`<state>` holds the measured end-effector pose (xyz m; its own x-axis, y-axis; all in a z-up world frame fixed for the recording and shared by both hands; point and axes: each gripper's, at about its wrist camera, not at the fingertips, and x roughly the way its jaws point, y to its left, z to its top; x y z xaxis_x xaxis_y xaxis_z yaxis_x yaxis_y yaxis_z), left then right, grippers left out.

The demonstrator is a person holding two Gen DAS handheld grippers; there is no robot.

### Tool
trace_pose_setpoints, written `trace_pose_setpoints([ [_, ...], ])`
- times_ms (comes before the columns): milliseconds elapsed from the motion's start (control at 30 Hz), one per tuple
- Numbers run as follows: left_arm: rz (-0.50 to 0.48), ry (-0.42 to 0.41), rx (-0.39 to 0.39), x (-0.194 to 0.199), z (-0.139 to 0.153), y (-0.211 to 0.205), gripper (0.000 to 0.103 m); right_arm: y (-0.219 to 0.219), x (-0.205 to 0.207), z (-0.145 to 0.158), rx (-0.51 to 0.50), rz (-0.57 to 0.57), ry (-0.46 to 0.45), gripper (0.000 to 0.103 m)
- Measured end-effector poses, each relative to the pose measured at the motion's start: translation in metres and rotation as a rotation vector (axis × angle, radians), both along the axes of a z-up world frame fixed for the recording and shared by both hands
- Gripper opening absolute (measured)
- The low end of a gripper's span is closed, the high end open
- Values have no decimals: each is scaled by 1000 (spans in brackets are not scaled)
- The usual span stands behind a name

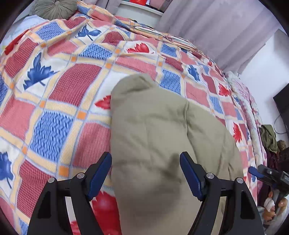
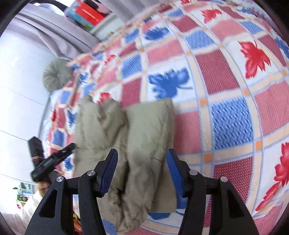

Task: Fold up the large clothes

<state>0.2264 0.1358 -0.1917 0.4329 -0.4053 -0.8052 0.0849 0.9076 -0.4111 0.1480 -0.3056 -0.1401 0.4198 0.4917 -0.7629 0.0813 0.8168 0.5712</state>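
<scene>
Patterned bedspread (image 1: 54, 101) under folded khaki garment (image 1: 162, 135); both grippers' fingers apart

Patterned bedspread (image 1: 59, 101) (round cushion (image 1: 54, 9))

1 folded khaki-beige cloth garment (image 1: 162, 137). 1 patchwork bedspread w/ red, blue & white leaf squares (image 1: 59, 86). 1 round grey-green pleated cushion (image 1: 54, 9). 2 black grippers w/ blue pads: left gripper (image 1: 146, 159), right gripper (image 2: 142, 155).
</scene>
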Motion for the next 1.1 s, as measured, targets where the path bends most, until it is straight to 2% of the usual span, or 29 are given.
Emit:
trace_pose_setpoints([
  [33, 8, -5, 4, 8, 2, 2, 79, 15, 17, -6, 38, 22, 3, 60],
  [133, 18, -13, 41, 29, -2, -17, 79, 30, 26, -27, 104, 25, 37, 60],
  [200, 23, -8, 52, 38, -8, -22, 79, 48, 43, -50, 188, -14, 75, 60],
  [267, 28, 4, 46, 41, -14, -24, 79, 66, 66, -63, 290, -57, 99, 60],
  [333, 32, 16, 47, 44, -21, -28, 79, 73, 75, -71, 347, -105, 114, 60],
  [367, 28, 18, 53, 44, -23, -31, 79, 75, 79, -76, 365, -118, 123, 55],
  [400, 19, 17, 61, 43, -24, -36, 79, 76, 80, -79, 372, -131, 136, 14],
  [433, 7, 13, 69, 42, -23, -41, 79, 77, 83, -84, 358, -139, 154, 4],
  [600, -95, -33, 145, 29, -19, -85, 79, 67, 59, -85, 177, -169, 178, 3],
  [700, -152, -63, 207, 19, -21, -111, 79, 59, 37, -95, 111, -191, 213, 3],
  [900, -167, -68, 260, 15, -24, -124, 79, 48, 24, -120, 105, -223, 243, 0],
  [967, -169, -66, 264, 14, -25, -122, 79, 48, 23, -115, 105, -229, 250, 0],
  [1100, -161, -61, 262, 14, -25, -118, 79, 50, 12, -83, 77, -190, 227, 1],
])
